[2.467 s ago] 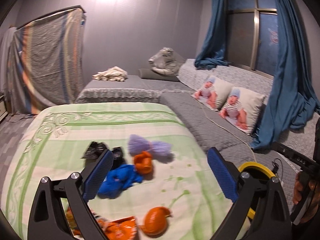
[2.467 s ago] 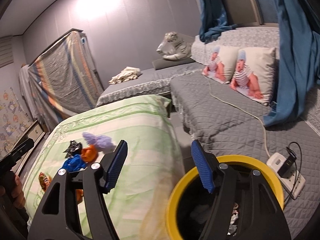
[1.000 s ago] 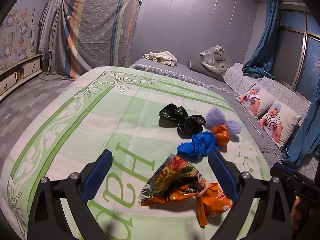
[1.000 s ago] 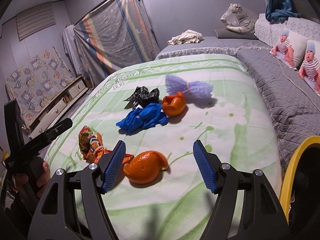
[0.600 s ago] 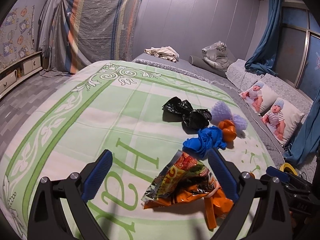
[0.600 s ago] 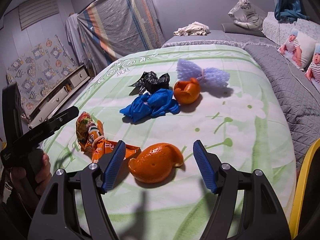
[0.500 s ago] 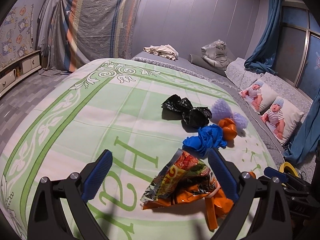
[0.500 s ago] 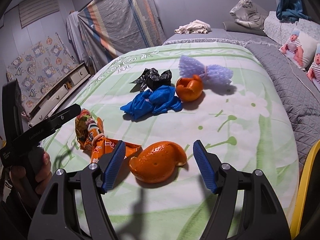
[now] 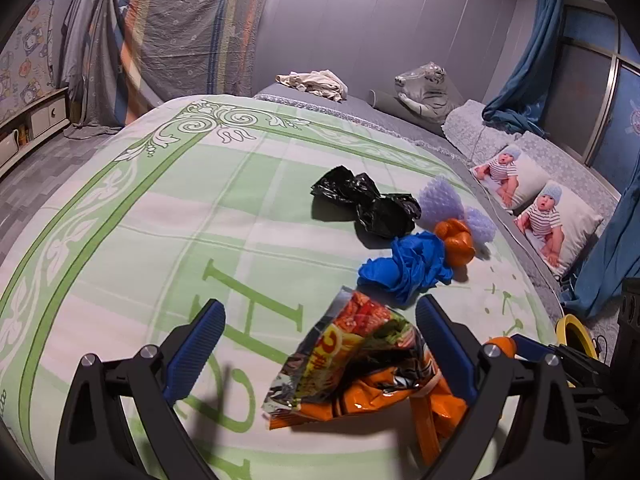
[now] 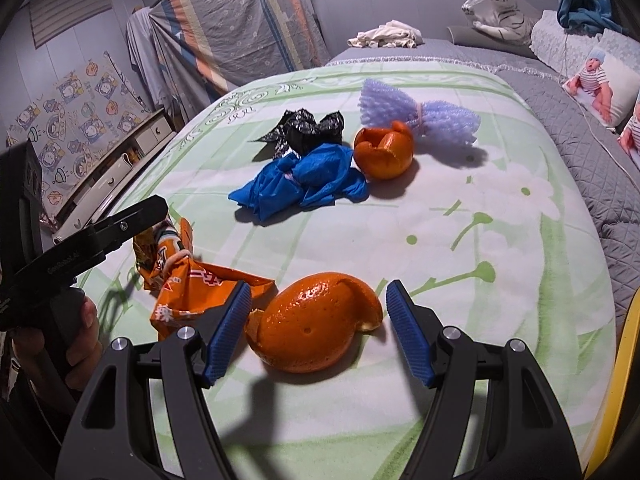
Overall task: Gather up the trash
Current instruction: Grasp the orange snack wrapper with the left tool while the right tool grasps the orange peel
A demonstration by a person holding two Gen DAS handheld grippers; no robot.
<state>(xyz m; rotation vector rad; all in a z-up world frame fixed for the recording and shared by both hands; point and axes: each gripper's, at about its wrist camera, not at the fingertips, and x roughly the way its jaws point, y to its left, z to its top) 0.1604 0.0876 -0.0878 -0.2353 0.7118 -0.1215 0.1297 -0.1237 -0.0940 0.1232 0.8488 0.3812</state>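
Note:
Trash lies on a green-and-white bedspread [image 9: 140, 216]. My right gripper [image 10: 318, 316] is open, its blue pads on either side of a large orange peel [image 10: 314, 326] without touching it. My left gripper [image 9: 320, 328] is open over crumpled snack wrappers [image 9: 360, 364], which also lie just left of the peel as snack wrappers [image 10: 188, 284]. Farther off lie a blue bag [image 10: 300, 180], a black bag [image 10: 306, 130], a second orange peel [image 10: 384, 154] and purple foam netting [image 10: 416, 116]. In the right wrist view the left gripper's finger [image 10: 120, 220] reaches in above the wrappers.
A yellow-rimmed bin [image 10: 624, 392] stands at the bed's right edge; its rim [image 9: 576, 332] also shows beyond the right gripper in the left wrist view. Grey quilted seating with baby-print pillows [image 9: 532, 200] runs along the right. A person's hand [image 10: 76, 340] holds the left gripper's handle.
Both grippers have dropped closer to the bedspread. The orange peel now sits between the right pads, and the snack wrappers sit larger between the left pads. Nothing has been gripped.

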